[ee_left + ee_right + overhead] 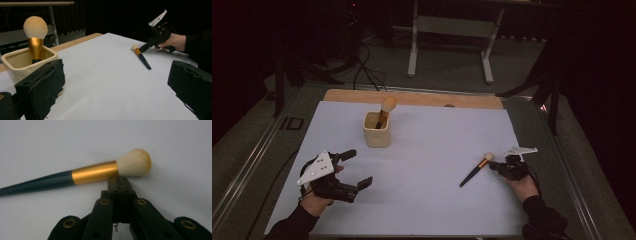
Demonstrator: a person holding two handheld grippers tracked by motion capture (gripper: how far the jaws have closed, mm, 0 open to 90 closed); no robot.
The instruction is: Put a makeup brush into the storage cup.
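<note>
A cream square cup point(377, 131) point(17, 62) stands at the back left of the white sheet and holds a large gold-ferruled brush point(387, 106) point(35, 32), bristles up. A second brush point(476, 170) point(142, 57) point(92, 173), with a black handle, gold ferrule and pale bristles, lies flat at the right. My right gripper point(493, 166) point(141, 50) point(119, 180) is shut, its tip right beside that brush where ferrule meets bristles, with nothing between the jaws. My left gripper point(359, 168) point(116, 100) stands wide open at the front left, a short way in front of the cup.
The white sheet point(427, 200) covers a wooden table whose bare edge point(412, 96) shows at the back. Beyond it stand a desk frame point(452, 25) and floor cables point(367, 75). Dark stands flank the table.
</note>
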